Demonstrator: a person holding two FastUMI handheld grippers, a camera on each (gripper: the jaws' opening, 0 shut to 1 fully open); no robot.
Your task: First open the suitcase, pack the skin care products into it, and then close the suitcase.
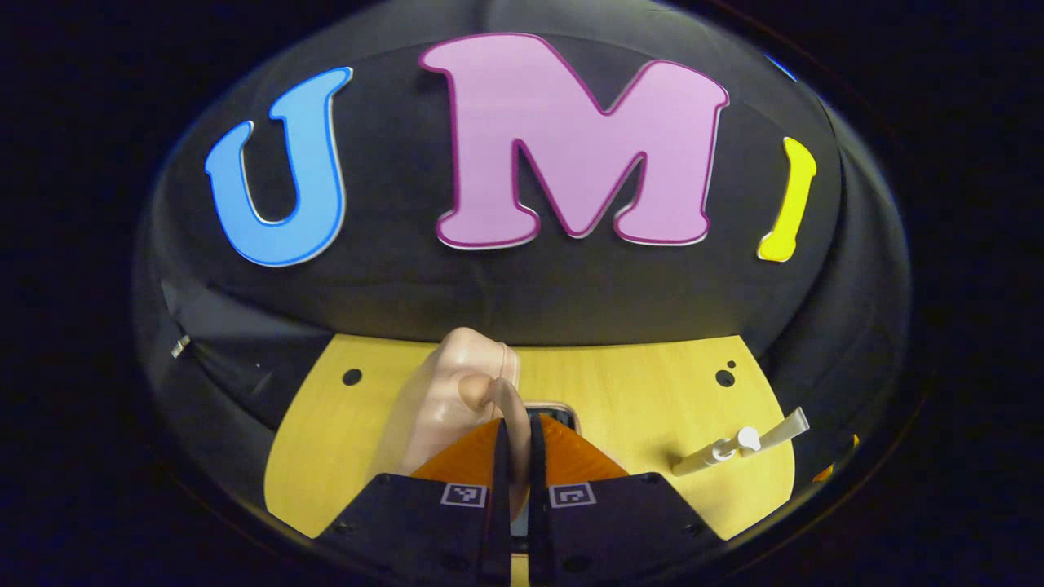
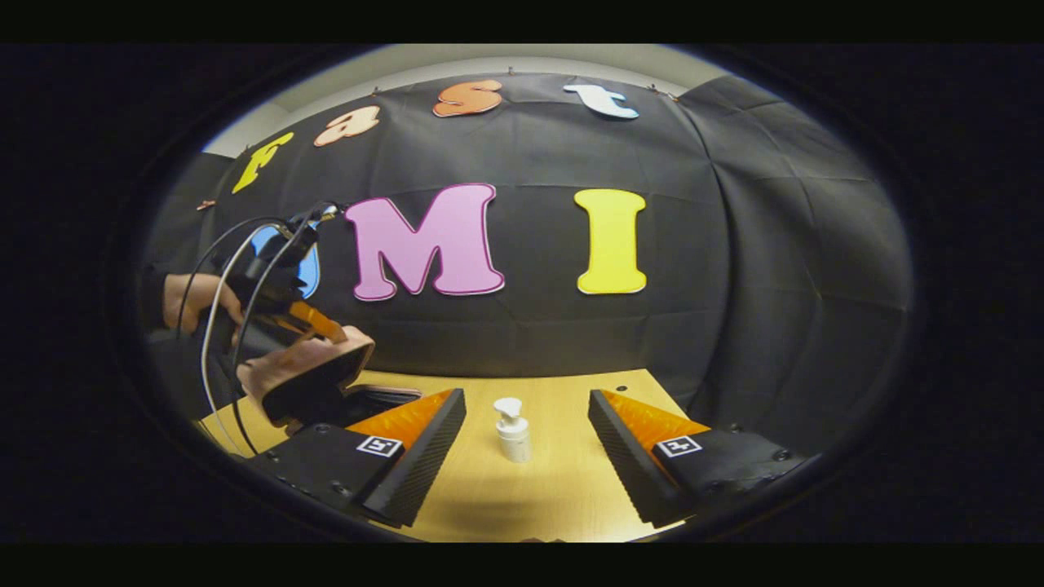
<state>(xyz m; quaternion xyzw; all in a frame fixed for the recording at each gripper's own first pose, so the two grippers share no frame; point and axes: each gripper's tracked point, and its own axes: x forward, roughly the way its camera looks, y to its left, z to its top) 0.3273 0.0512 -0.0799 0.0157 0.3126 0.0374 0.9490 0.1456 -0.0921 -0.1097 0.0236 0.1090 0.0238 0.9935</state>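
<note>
- Left gripper (image 1: pixel 515 456): in the left gripper view, its 2 black fingers stand almost together at the bottom centre, with a thin pale-pink edge of the suitcase lid (image 1: pixel 457 399) clamped in the narrow slot between them.
- Suitcase lid: pale pink outside, dark inside; in the right gripper view the lid (image 2: pixel 314 371) is raised and tilted above the suitcase base (image 2: pixel 379 399), whose dark open interior lies on the table just below it.
- Left gripper as seen from the right gripper view (image 2: pixel 314 326): orange finger on the top edge of the lid; a hand (image 2: pixel 196 300) holds the gripper body, with cables looping over it.
- Right gripper (image 2: pixel 526 444): jaws spread wide, nothing between the pads; it hovers over the table on the far side of the bottle from the suitcase.
- Pump bottle (image 2: pixel 512 430): white, upright on the table, well to the side of the suitcase base and centred between the right gripper's fingers without touching either. In the left gripper view the bottle (image 1: pixel 738 444) appears tilted by the lens, well apart from the suitcase.
- Table (image 2: pixel 563 489): light wood, with small dark holes near its far edge.
</note>
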